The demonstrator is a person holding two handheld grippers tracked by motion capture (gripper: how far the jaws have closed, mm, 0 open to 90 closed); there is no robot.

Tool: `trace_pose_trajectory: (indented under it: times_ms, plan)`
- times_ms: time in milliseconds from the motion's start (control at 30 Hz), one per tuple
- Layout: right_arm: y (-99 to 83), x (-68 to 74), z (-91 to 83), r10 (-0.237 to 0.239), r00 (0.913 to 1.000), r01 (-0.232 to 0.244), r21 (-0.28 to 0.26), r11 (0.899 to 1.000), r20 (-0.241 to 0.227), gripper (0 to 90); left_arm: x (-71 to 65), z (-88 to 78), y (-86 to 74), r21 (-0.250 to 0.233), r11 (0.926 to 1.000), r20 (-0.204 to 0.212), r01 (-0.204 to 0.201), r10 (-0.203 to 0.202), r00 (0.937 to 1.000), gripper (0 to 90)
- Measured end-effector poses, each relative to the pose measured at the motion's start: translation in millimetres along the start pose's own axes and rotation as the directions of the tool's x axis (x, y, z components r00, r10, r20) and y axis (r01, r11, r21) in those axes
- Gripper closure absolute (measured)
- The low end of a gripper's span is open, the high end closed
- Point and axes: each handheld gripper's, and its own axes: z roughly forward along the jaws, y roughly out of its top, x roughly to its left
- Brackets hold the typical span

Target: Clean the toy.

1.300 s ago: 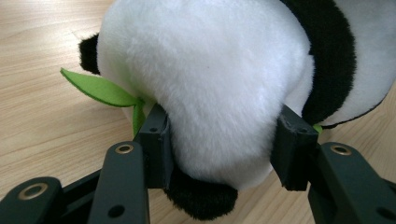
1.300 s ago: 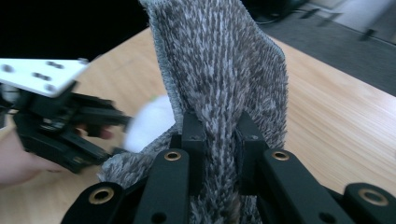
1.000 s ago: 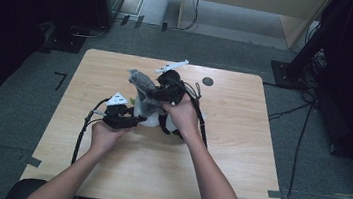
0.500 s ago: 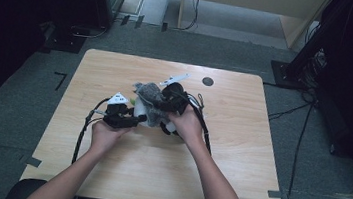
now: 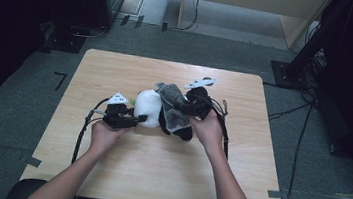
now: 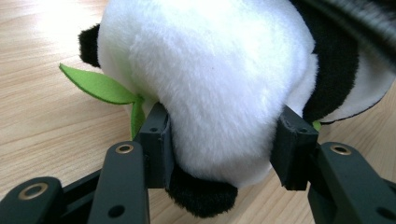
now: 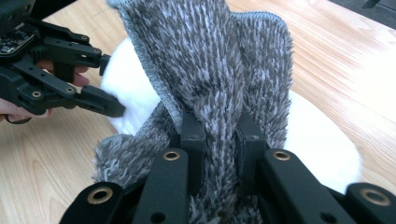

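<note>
The right tongs (image 5: 184, 105), clenched on the grey cloth (image 5: 171, 101), have drawn it over the panda (image 5: 149, 107), which the left tongs (image 5: 137, 120) grasp, likely to wrap it.

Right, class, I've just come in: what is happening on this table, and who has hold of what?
A person at a wooden table works a gripper in each hand. The left gripper has its jaws pressed into the white body of a plush panda lying on the table. The right gripper pinches a fold of fuzzy grey cloth and holds it up over the panda. A green felt leaf sticks out beside the toy.
</note>
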Motion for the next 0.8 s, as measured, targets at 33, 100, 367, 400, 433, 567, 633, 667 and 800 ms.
trace_pose_trajectory:
  times_ms: [33,100,367,400,433,567,633,667,800]
  plan:
    - [-3.6,-3.1,-4.0,0.016,0.9999,-0.016,-0.012,1.000,0.001,78.8,0.1,0.0,0.0,0.000,1.0000,0.001,0.000,0.000,1.0000,48.7]
    - [-8.7,-7.5,-9.1,0.032,0.9995,-0.032,-0.028,0.999,0.002,78.7,0.1,0.0,-0.2,0.000,1.0000,0.001,0.001,-0.001,1.0000,48.7]
    - [-30.5,-25.1,-23.4,0.109,0.9939,-0.107,-0.083,0.991,0.017,78.1,0.6,0.0,-0.3,0.003,1.0000,0.003,-0.001,0.001,1.0000,48.7]
    - [-33.9,-27.8,-24.7,0.114,0.9931,-0.111,-0.084,0.990,0.027,78.0,0.4,-0.1,-0.6,0.003,1.0000,0.001,-0.005,0.005,1.0000,48.7]
    - [-36.8,-31.2,-26.3,0.121,0.9918,-0.118,-0.079,0.990,0.041,77.9,0.3,0.0,-0.8,0.003,1.0000,0.002,-0.005,0.005,1.0000,48.7]
    - [-51.0,-47.4,-28.6,0.192,0.9789,-0.187,-0.073,0.980,0.069,79.3,1.6,0.3,-1.1,0.005,1.0000,0.006,0.004,-0.004,1.0000,48.8]
    - [-60.8,-52.8,-24.1,0.242,0.9703,-0.239,-0.107,0.965,0.008,79.5,0.2,0.4,-0.8,0.008,1.0000,0.000,0.002,-0.002,1.0000,48.8]
    - [-64.7,-53.8,-21.4,0.257,0.9663,-0.256,-0.126,0.958,-0.009,79.6,0.3,0.4,-0.8,0.007,1.0000,0.000,0.003,-0.003,1.0000,48.8]
    - [-72.0,-51.5,-16.8,0.236,0.9717,-0.231,-0.162,0.959,0.013,79.6,-0.1,-0.1,-2.2,0.003,1.0000,0.004,0.007,-0.007,1.0000,48.7]
